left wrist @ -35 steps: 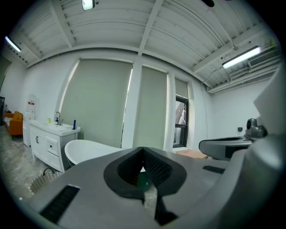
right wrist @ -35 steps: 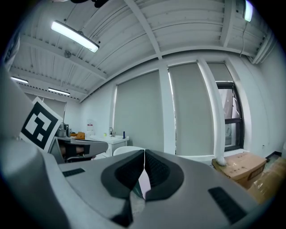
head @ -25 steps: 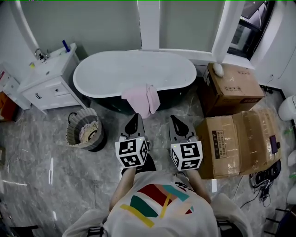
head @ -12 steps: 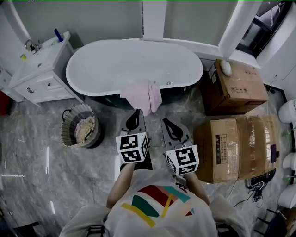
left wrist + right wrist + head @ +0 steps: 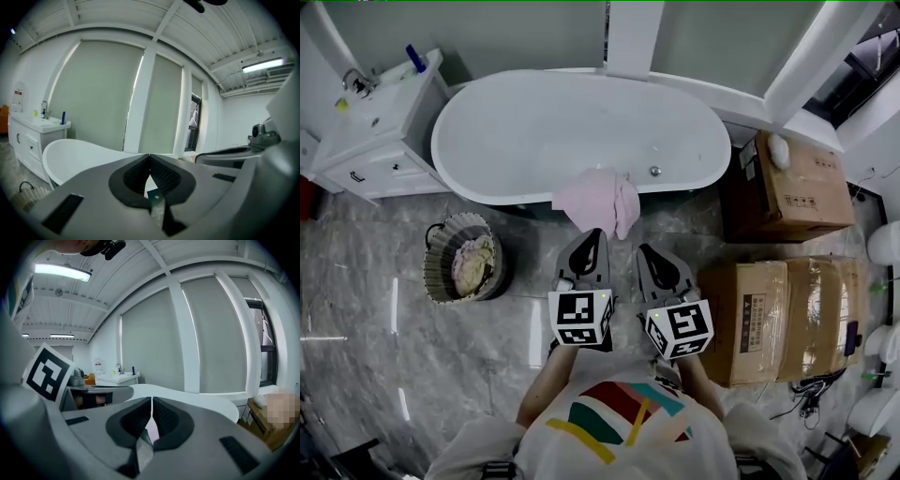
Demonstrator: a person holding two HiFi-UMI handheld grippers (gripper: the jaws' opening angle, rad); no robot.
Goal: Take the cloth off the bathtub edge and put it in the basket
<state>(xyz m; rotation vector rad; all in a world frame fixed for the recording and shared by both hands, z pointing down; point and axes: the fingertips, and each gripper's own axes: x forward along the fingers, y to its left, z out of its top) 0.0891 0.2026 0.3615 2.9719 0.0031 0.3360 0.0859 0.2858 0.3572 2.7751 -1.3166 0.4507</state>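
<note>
So the pink cloth (image 5: 598, 199) is on the near rim of the bathtub (image 5: 534, 131), a bit right of the rim's middle. It's draped over the edge and hangs down the outside, with the loose end pointing toward the person. It's spread slightly wider along the rim than it hangs (the steep camera angle squashes the hang, so I wouldn't swear to its long axis). The right part is bunched up and hangs a little lower. The tub itself is one white oval, long axis running left to right.

Count-wise there's one cloth, one tub and one basket (image 5: 441, 281). The basket sits on the floor (image 5: 375, 328) off to the left, well apart from the cloth, with something pale already inside. There are also three cardboard boxes (image 5: 806, 192) on the right and one vanity cabinet (image 5: 380, 155) at the top left.

There are two grippers, side by side and both pointing at the tub. The left gripper (image 5: 592, 236) has its tip just below the cloth's hanging edge, very near it, but I can't tell whether it touches. The right gripper (image 5: 645, 251) is a bit further back and to the right.

In the left gripper view the left gripper (image 5: 149, 157) has its jaws pressed together with nothing between them. The right gripper (image 5: 152, 400) is the same in its own view, jaws closed and empty.
</note>
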